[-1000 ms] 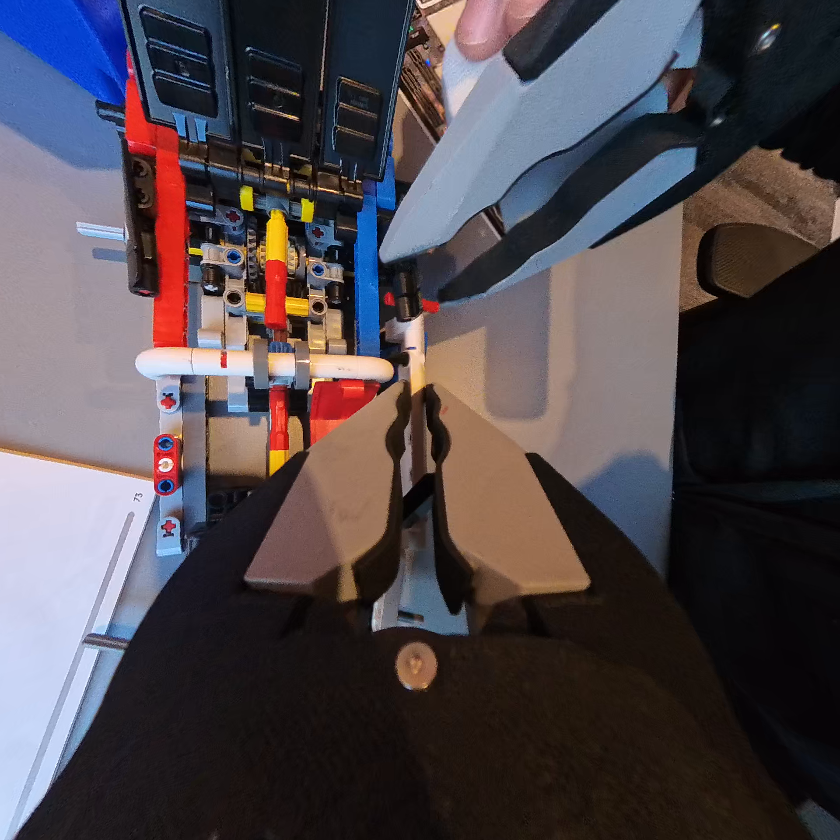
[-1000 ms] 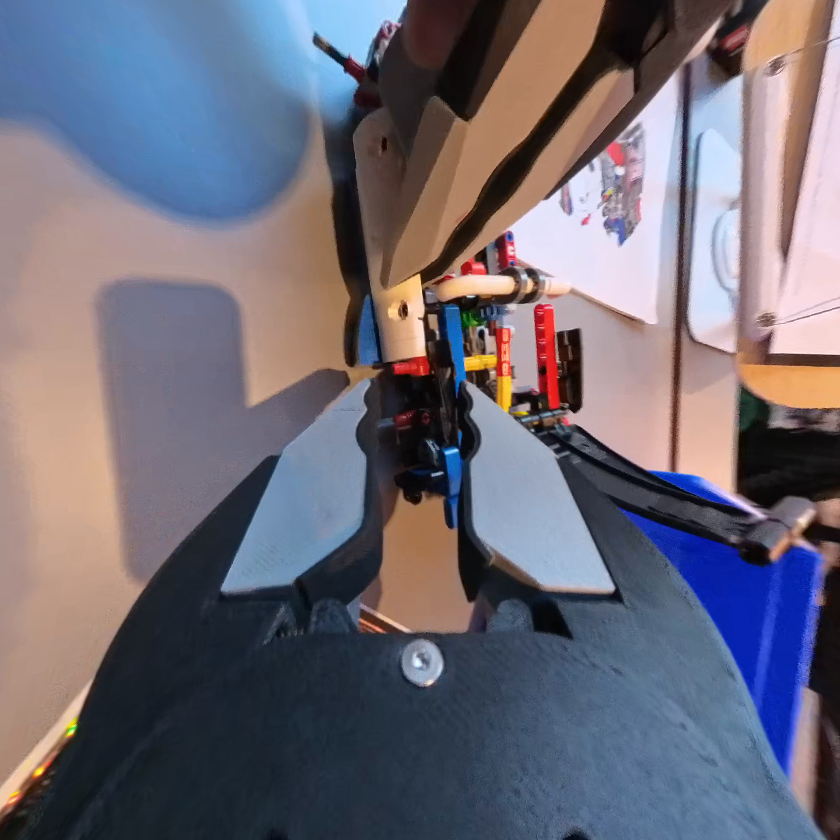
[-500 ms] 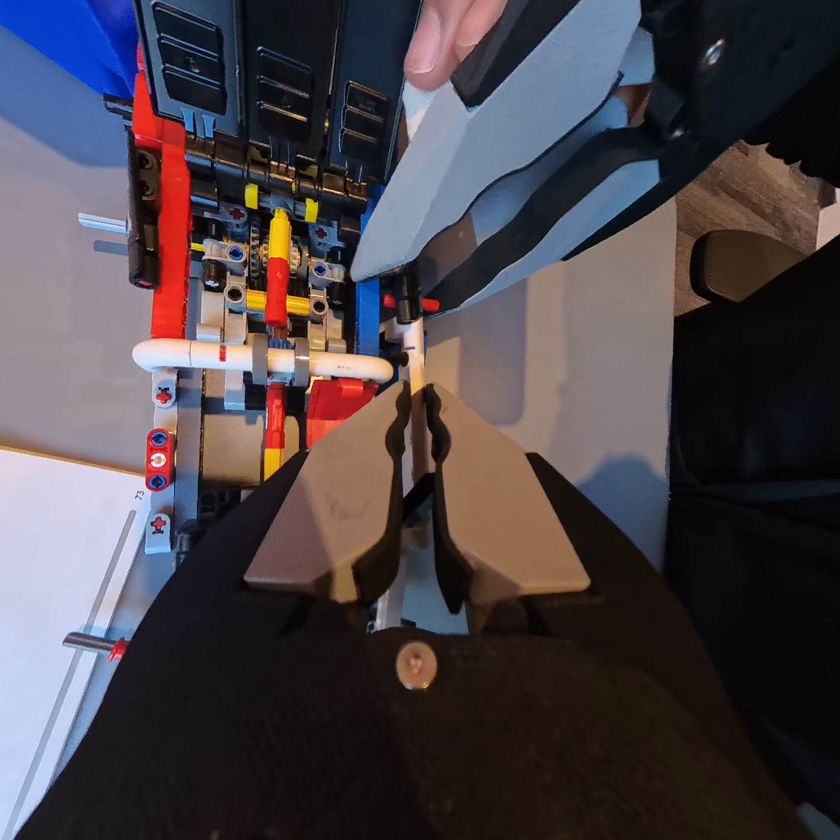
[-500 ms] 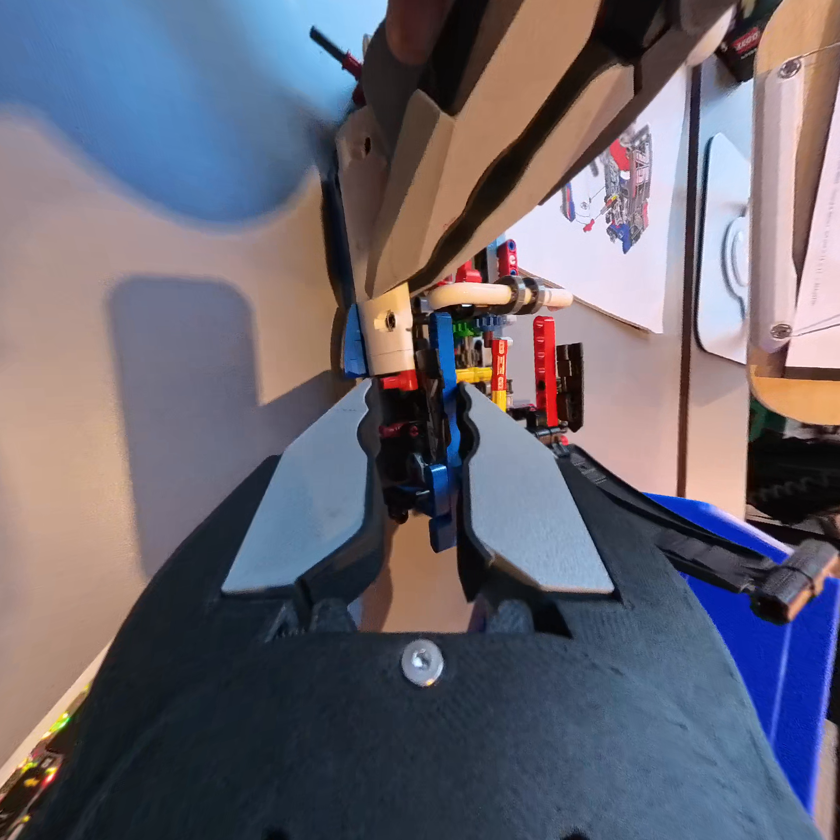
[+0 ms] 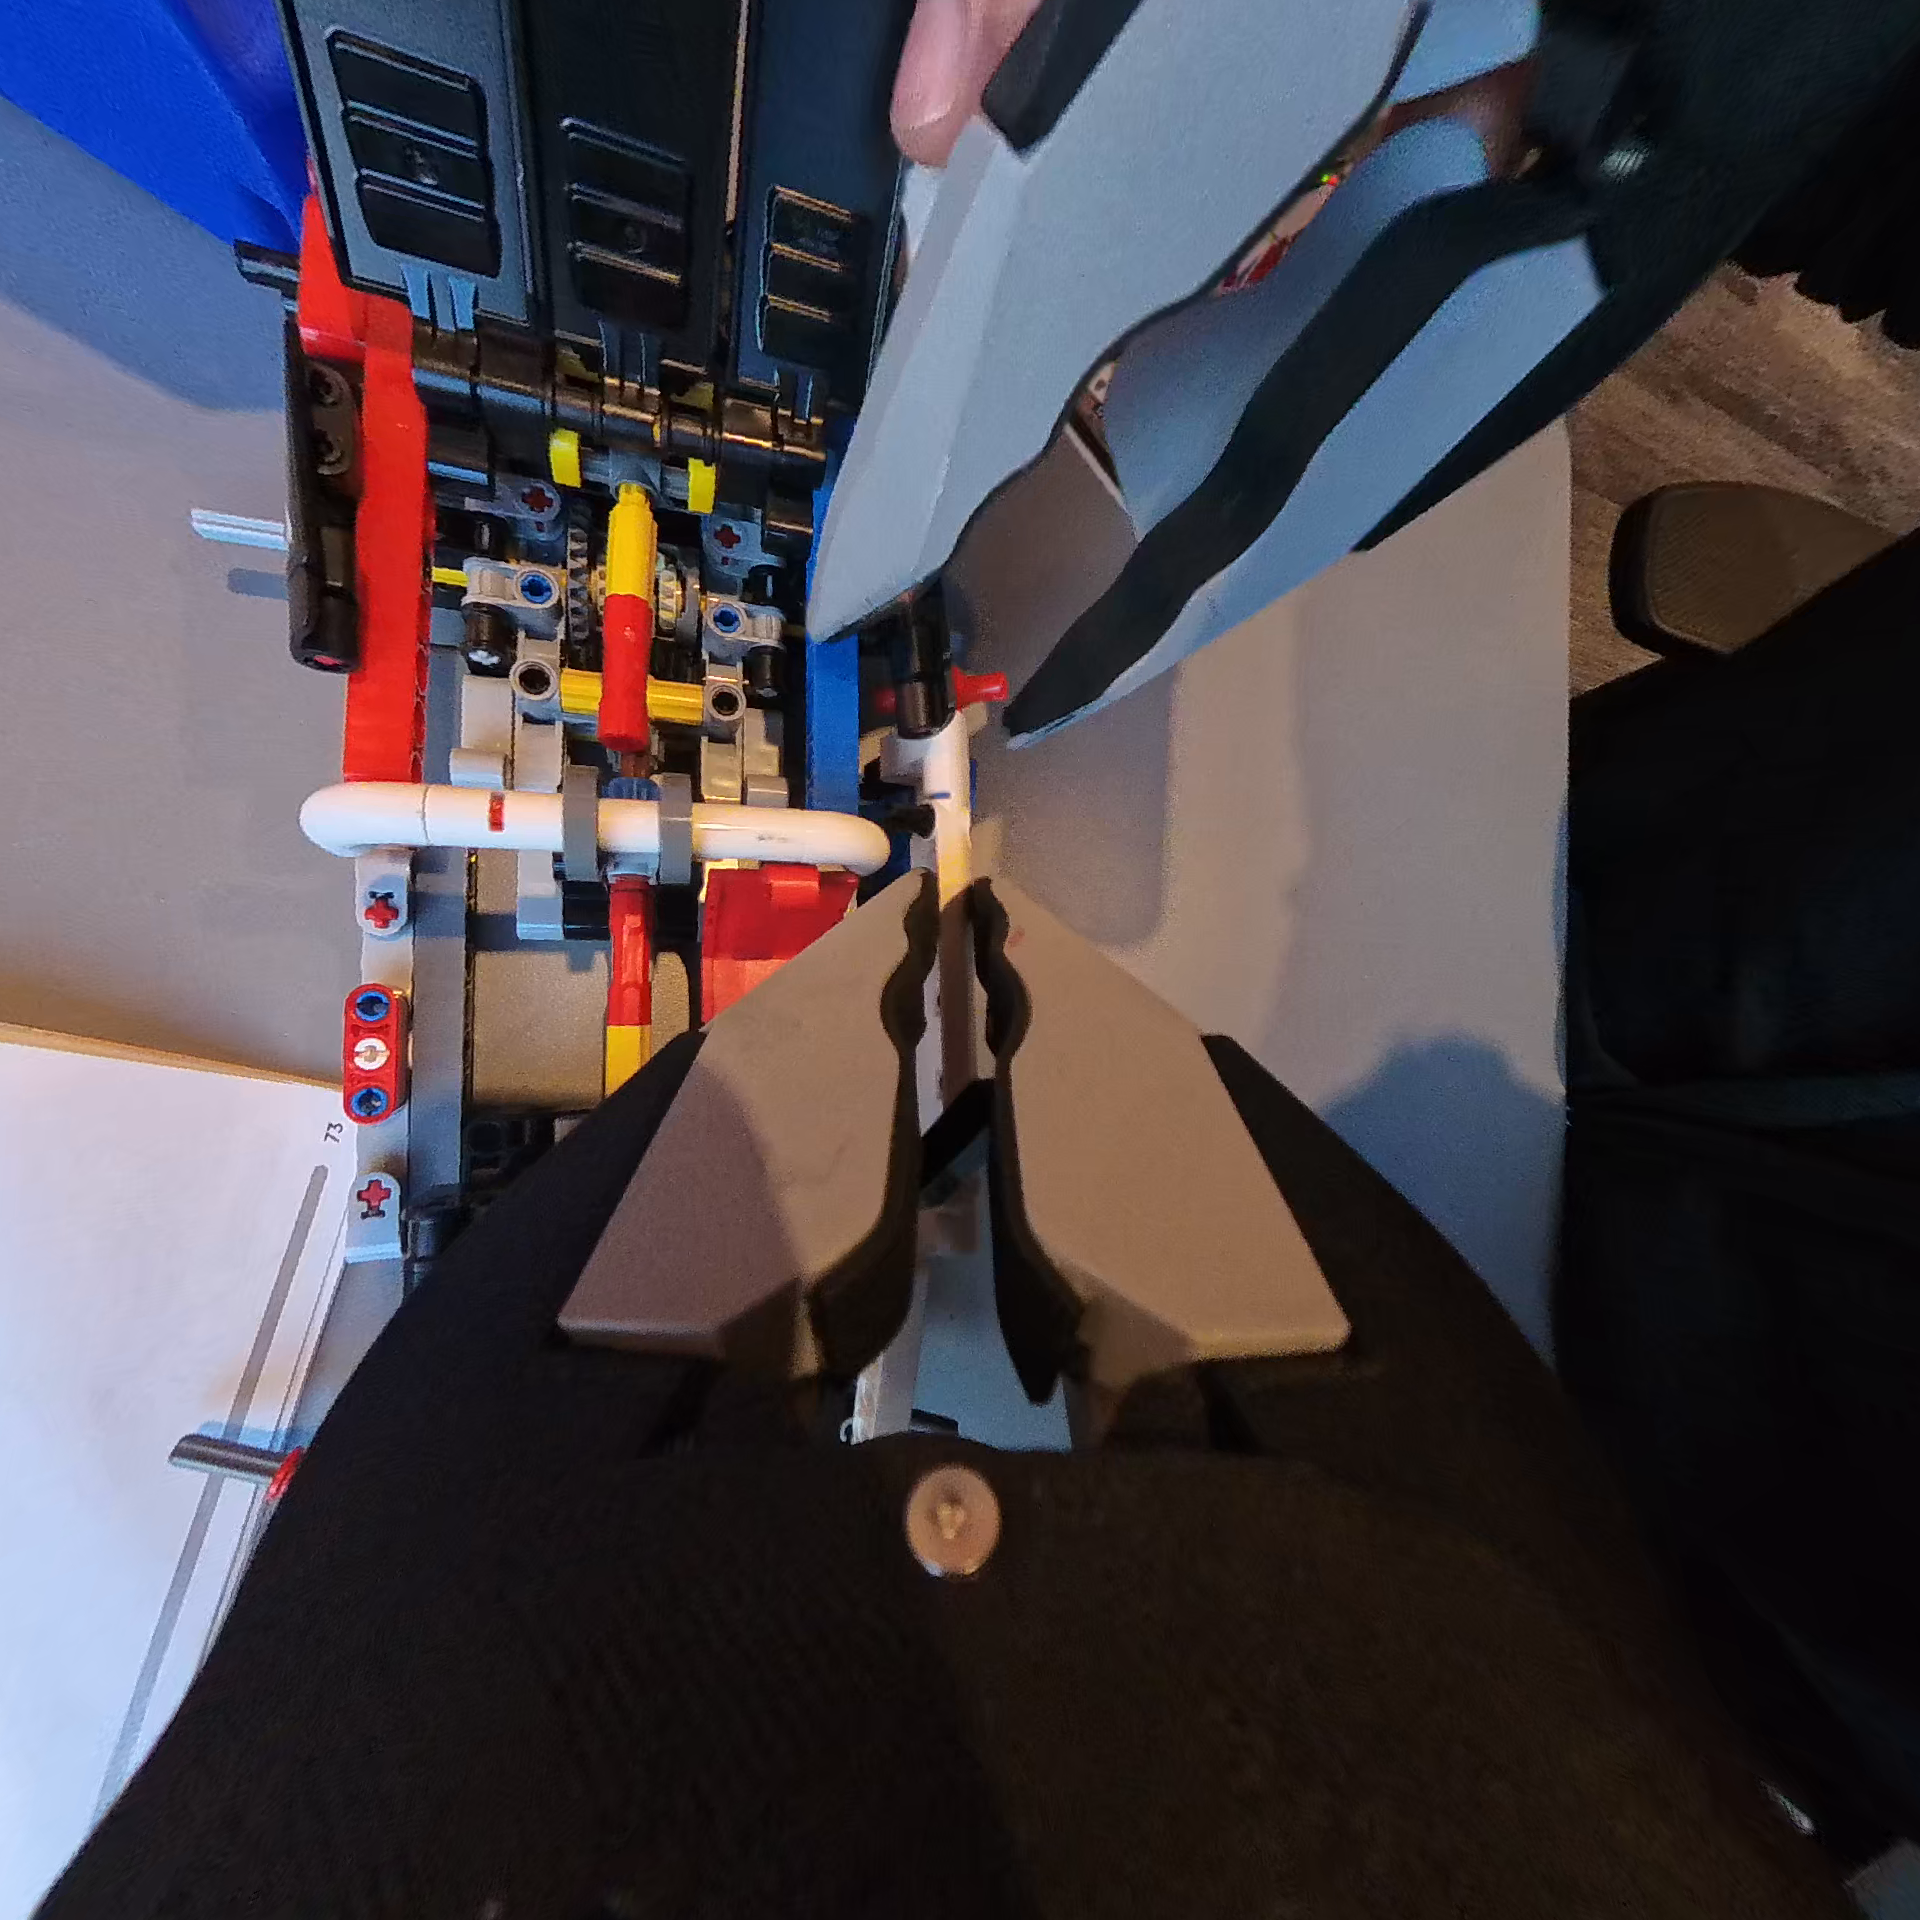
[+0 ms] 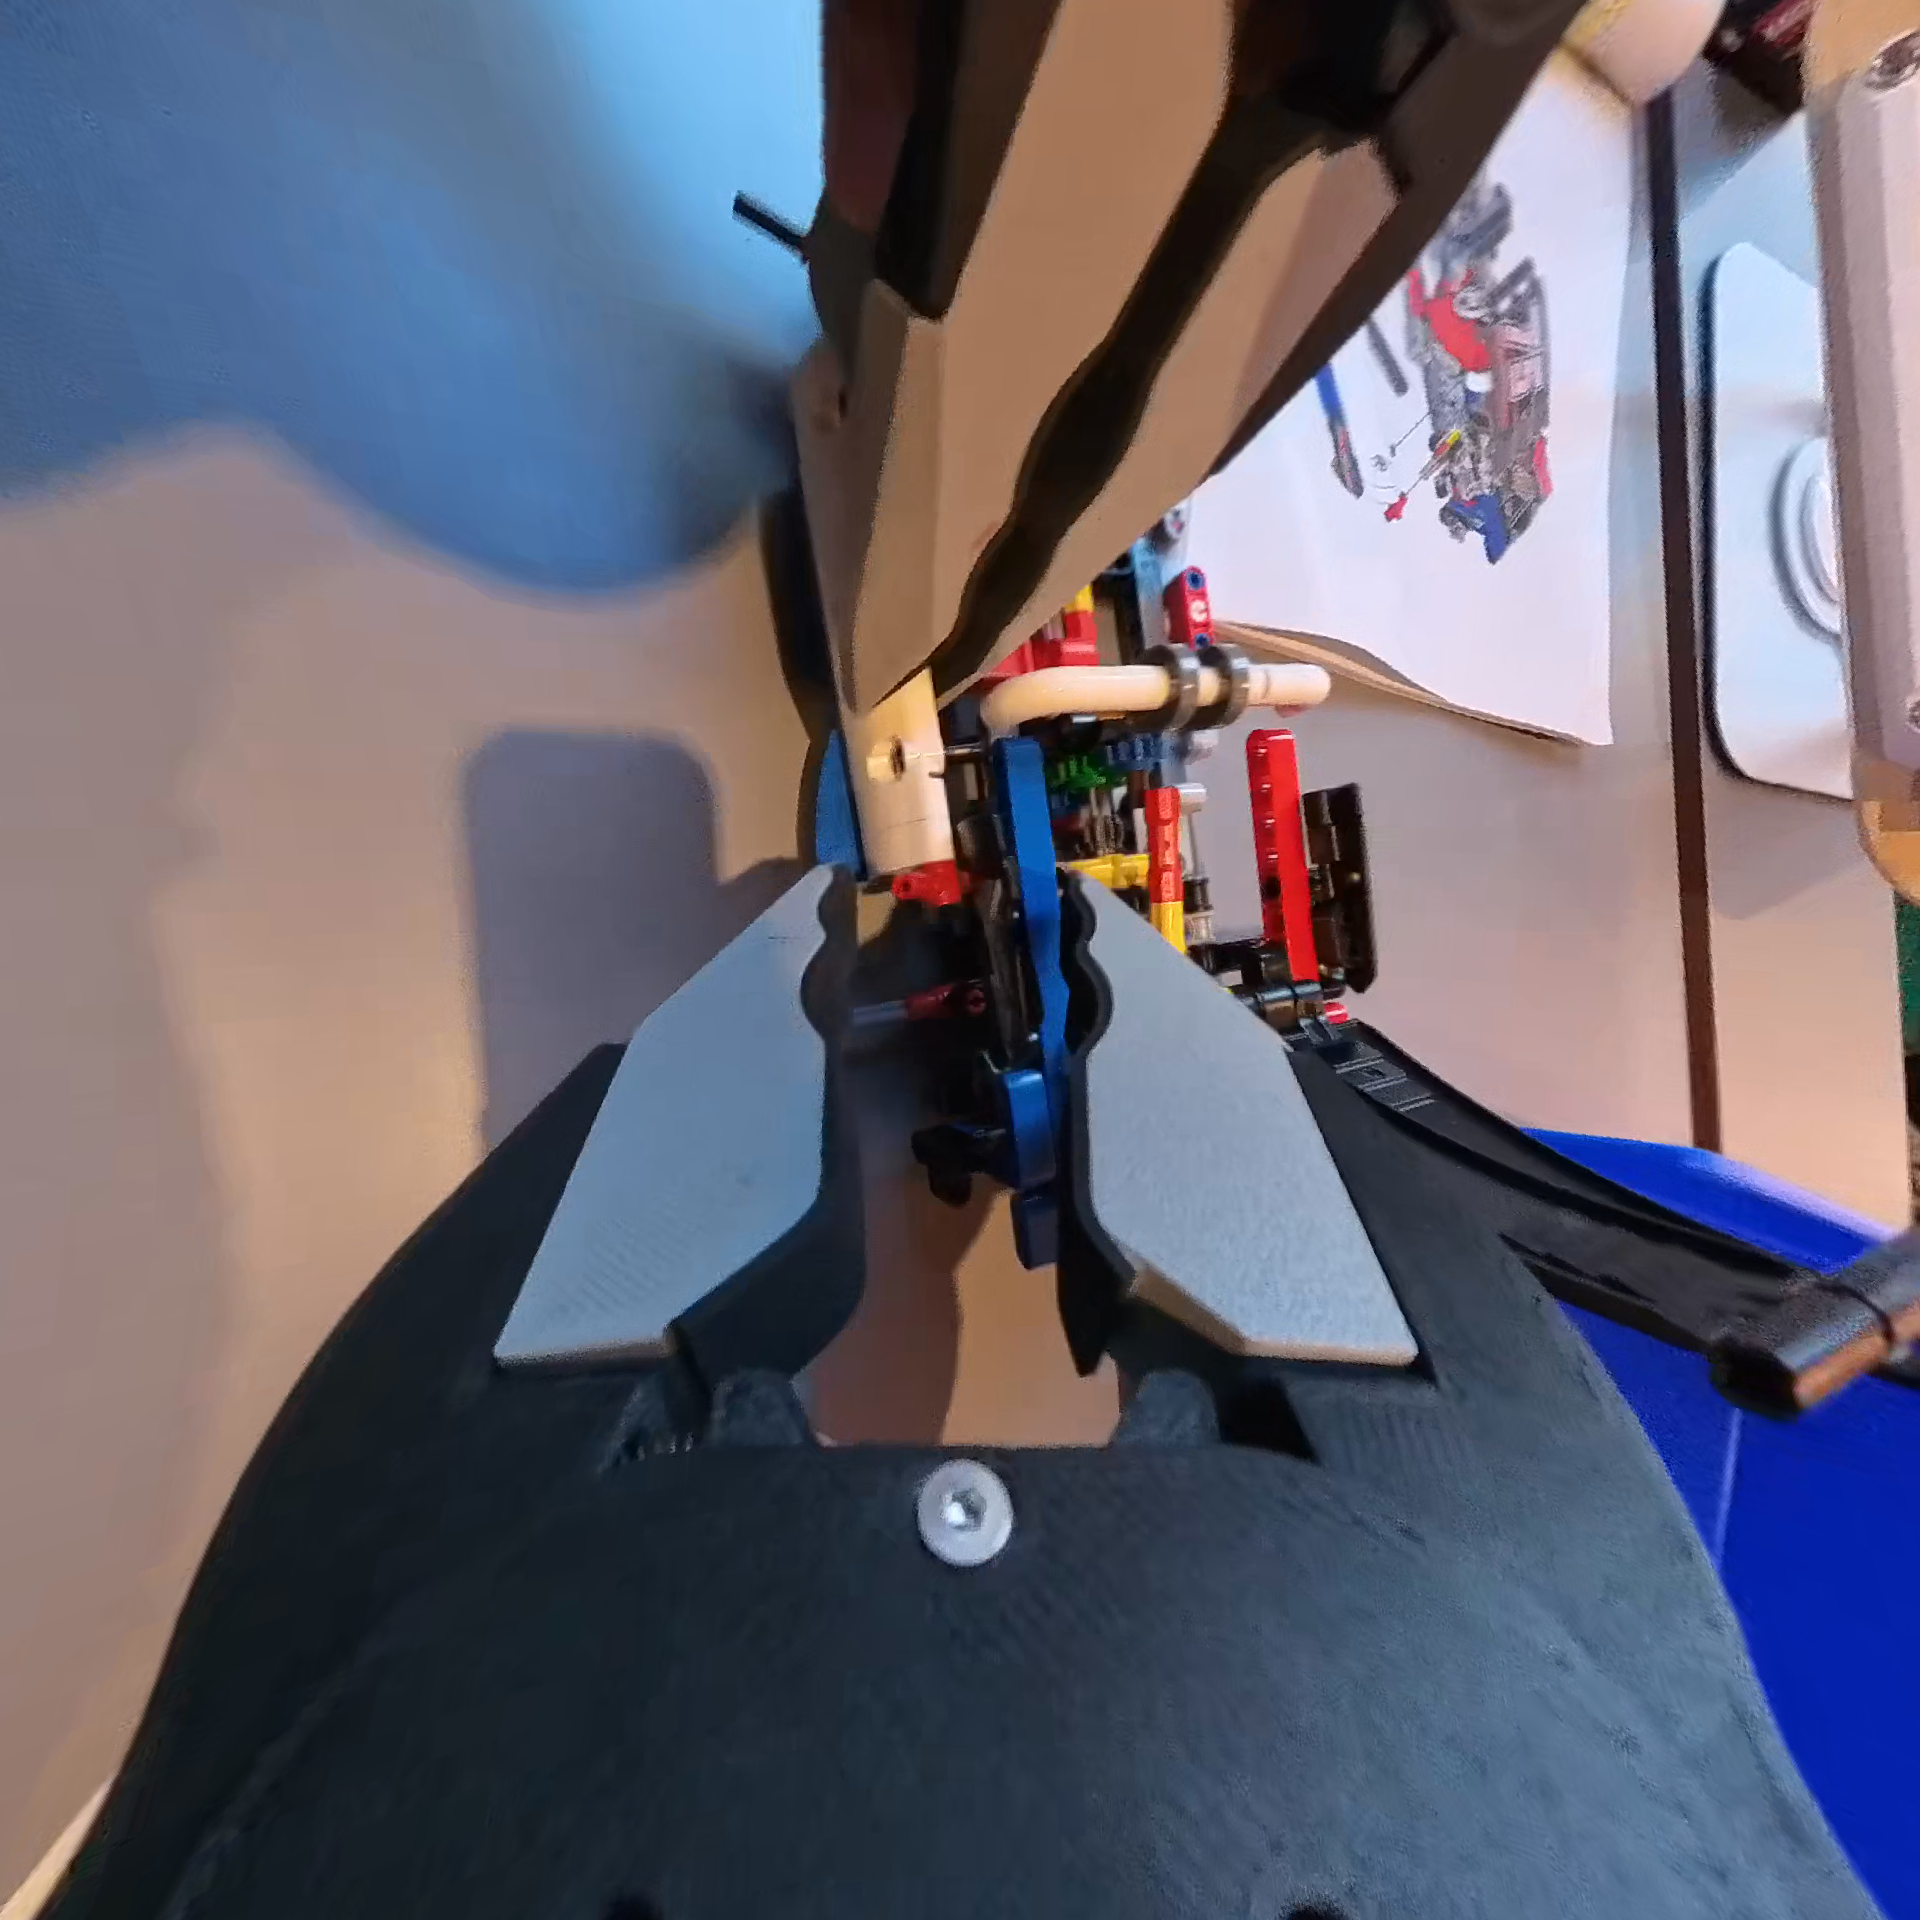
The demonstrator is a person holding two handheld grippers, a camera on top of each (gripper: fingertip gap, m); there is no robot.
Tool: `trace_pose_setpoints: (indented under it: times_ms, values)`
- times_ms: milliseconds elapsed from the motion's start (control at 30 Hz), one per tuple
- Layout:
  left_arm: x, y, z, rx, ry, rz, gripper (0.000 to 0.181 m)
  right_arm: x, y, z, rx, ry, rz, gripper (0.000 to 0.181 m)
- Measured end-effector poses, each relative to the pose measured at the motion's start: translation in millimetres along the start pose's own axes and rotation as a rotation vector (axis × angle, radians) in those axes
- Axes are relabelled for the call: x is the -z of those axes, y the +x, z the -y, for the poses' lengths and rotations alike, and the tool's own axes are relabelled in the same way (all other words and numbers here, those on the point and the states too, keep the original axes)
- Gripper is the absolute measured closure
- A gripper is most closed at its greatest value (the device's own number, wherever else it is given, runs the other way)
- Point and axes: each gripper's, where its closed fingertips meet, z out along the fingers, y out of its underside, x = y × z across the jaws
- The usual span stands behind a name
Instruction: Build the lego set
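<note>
**A:** What is the left gripper (image 5: 948,902) doing?

**B:** Its jaws are pinched almost together on a white beam (image 5: 951,800) at the model's side. The beam runs straight out ahead of the fingertips, along the line of the fingers, so this tool simply steadies the lego model (image 5: 613,665) on the table (image 5: 1351,831).

**A:** And the right gripper (image 6: 951,904)?

**B:** Its jaws stand apart, straddling the model's edge. The blue beam (image 6: 1029,997) lies against the inner face of its right-hand finger; the other finger looks clear of everything. So it is spread, gripping nothing that I can make out.

**A:** What does the next move turn on?

**B:** A short red pin (image 6: 925,885) just past the right gripper's tips, a little to the left-finger side, poking sideways out of the model below the white beam's end. Its long axis lies across the gripper's reach, roughly in line with the jaws' closing direction. The right tool is clearly nearer to it; the left is occupied farther along the beam.

**A:** Is the pin fully seated?

**B:** Hard to say; that spot is crowded and slightly blurred. I'd judge it may need pressing in.
</note>
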Motion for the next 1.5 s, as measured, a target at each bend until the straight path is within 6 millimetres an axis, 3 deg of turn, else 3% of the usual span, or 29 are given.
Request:
trace_pose_setpoints:
  times_ms: [167,467,833,1167,1367,1500]
  values:
    - [0,3,-2,-0.056,-0.03,0.03,0.178,4,5,7,-0.071,0.035,0.027,0.143]
    - [0,2,-1,-0.119,-0.044,0.073,0.178,-6,-3,-2,-0.003,-0.057,0.046,0.143]
    - [-1,1,0,-0.092,-0.08,0.046,0.178,-8,-5,2,-0.014,-0.053,0.084,0.139]
    - [-1,1,1,-0.016,-0.039,-0.016,0.178,-14,-1,8,0.014,-0.002,0.038,0.146]
    - [6,-3,-1,-0.147,0.037,0.271,0.173,-14,0,7,-0.002,-0.001,0.027,0.146]
    - [19,-3,3,-0.237,0.153,0.476,0.155,-14,0,8,-0.021,0.006,0.034,0.146]
